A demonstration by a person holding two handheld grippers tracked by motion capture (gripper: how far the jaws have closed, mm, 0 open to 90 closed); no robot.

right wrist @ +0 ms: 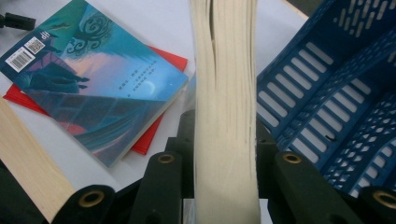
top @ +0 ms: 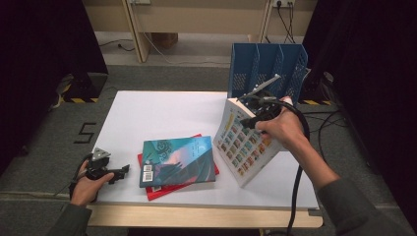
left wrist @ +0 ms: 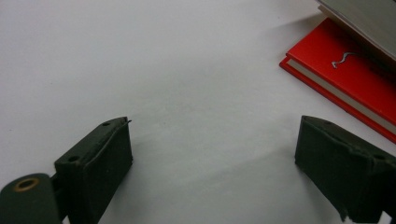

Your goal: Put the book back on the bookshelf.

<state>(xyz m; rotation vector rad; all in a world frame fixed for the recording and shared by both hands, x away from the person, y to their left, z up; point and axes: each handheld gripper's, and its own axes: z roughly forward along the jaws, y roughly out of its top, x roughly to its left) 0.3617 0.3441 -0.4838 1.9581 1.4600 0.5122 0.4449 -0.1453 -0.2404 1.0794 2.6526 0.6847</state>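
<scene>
A thick white book [top: 246,147] with a grid of small pictures on its cover stands tilted on the white table [top: 157,113], its lower corner on the surface. My right gripper [top: 248,107] is shut on its upper edge; in the right gripper view the cream page block [right wrist: 224,70] runs up between the jaws of the right gripper [right wrist: 225,158]. A blue-covered book [top: 177,160] [right wrist: 93,84] lies on a red book [top: 162,191] [left wrist: 355,70] mid-table. My left gripper [top: 123,171] [left wrist: 212,154] rests low at the front left, open, with bare table between its jaws.
A blue slotted file organizer [top: 265,69] [right wrist: 336,93] stands at the table's back right, just behind the held book. The table's wooden front edge [top: 196,216] runs along the near side. Cables [top: 324,123] trail on the floor to the right.
</scene>
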